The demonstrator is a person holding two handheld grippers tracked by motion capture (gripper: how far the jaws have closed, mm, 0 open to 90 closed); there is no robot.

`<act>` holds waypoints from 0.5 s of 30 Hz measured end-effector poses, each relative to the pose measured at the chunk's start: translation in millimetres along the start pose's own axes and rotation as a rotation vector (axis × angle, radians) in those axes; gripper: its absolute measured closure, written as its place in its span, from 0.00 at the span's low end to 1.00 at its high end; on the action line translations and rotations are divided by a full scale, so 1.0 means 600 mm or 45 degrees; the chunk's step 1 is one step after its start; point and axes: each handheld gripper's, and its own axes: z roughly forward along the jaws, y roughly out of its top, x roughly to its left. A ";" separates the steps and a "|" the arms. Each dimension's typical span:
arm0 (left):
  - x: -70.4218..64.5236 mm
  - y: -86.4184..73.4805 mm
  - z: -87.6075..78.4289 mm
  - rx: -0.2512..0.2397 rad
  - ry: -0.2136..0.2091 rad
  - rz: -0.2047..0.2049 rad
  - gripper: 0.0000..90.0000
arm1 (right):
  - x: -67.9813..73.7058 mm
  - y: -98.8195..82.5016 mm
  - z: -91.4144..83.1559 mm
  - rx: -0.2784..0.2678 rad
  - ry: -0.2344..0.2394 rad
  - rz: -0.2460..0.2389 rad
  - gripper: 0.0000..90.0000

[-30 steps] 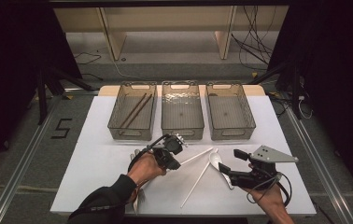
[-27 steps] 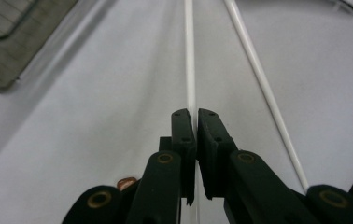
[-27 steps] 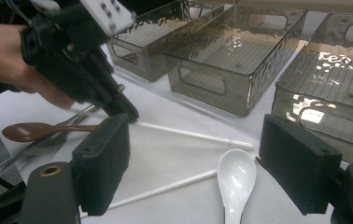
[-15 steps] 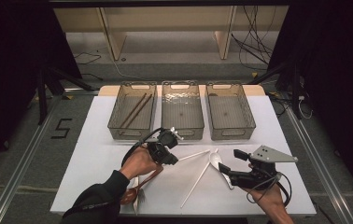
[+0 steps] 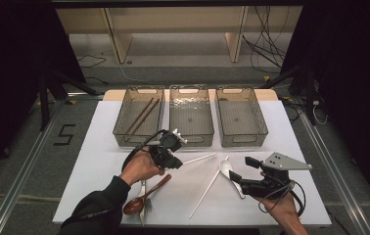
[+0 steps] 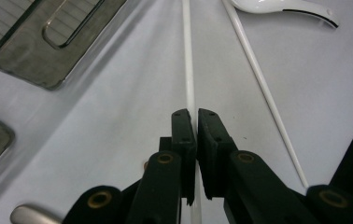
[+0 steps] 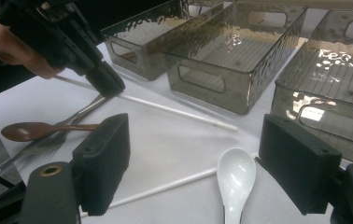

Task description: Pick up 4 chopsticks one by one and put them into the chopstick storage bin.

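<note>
A thin white plastic chopstick (image 6: 189,70) is pinched between the pressed-together jaws of the left gripper (image 5: 173,159), its far end near the front of three smoky clear bins (image 5: 191,115), while the right gripper (image 5: 237,177) is held spread over a white ceramic spoon (image 7: 235,179).

My high view looks forward and down over the whole white table (image 5: 95,161). My two gripper views sit low and close, each facing along its own jaws. All three share the white chopstick (image 5: 200,158) (image 6: 188,56) (image 7: 174,110), I think.
</note>
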 end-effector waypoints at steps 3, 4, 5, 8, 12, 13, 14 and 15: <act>0.000 0.002 -0.016 -0.023 0.015 0.007 0.95 | -0.001 0.000 0.000 -0.001 0.000 0.001 0.29; -0.001 0.002 -0.022 -0.032 0.008 0.002 0.95 | -0.001 0.000 0.000 0.000 0.000 0.001 0.29; -0.001 0.002 -0.029 -0.052 0.012 0.005 0.95 | -0.001 0.000 0.000 0.000 -0.001 0.000 0.29; 0.001 0.002 -0.049 -0.089 0.022 0.006 0.95 | -0.001 0.000 0.001 0.003 0.000 -0.001 0.29; 0.012 0.002 -0.081 -0.127 0.045 -0.009 0.95 | -0.001 0.000 0.001 0.003 -0.001 -0.003 0.29; 0.016 0.003 -0.089 -0.151 0.061 -0.020 0.95 | 0.000 0.000 0.001 0.003 -0.001 -0.002 0.29; 0.022 0.003 -0.098 -0.149 0.063 -0.027 0.95 | 0.000 0.000 0.001 0.004 0.000 -0.001 0.29; 0.029 0.004 -0.106 -0.167 0.080 -0.031 0.95 | 0.000 0.000 0.001 0.006 0.000 -0.002 0.29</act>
